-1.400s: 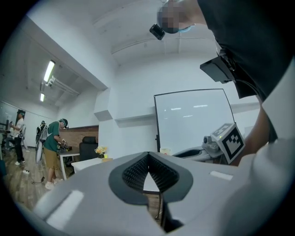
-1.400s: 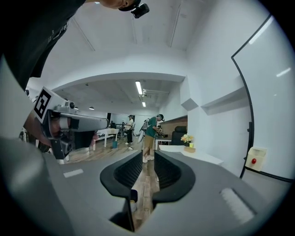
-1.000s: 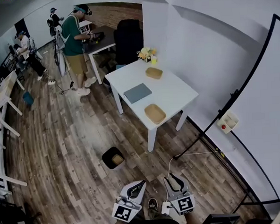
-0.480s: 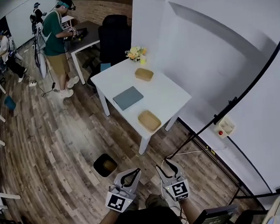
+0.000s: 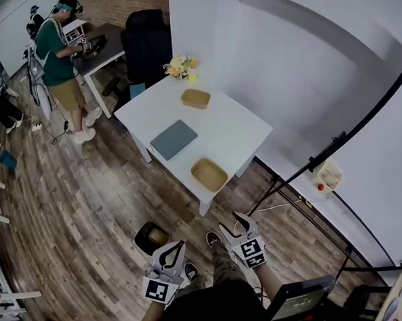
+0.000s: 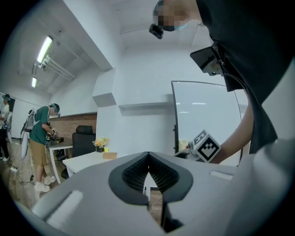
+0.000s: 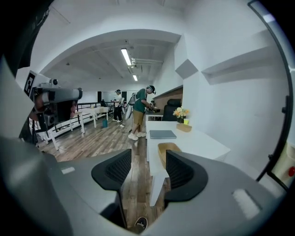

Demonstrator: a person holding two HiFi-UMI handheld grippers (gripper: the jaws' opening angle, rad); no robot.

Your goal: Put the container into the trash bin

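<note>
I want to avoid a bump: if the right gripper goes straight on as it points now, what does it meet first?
Probably the near corner of the white table, at the tan container on it; depth is unclear. The right gripper has its jaws opening, with nothing between them.

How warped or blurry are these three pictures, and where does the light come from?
Head view: strong fisheye bows the white wall, yet the white table is sharp and evenly lit. Left gripper view: dark round vignette, a ceiling strip light glares upper left. Right gripper view: same vignette, ceiling lights bright.
</note>
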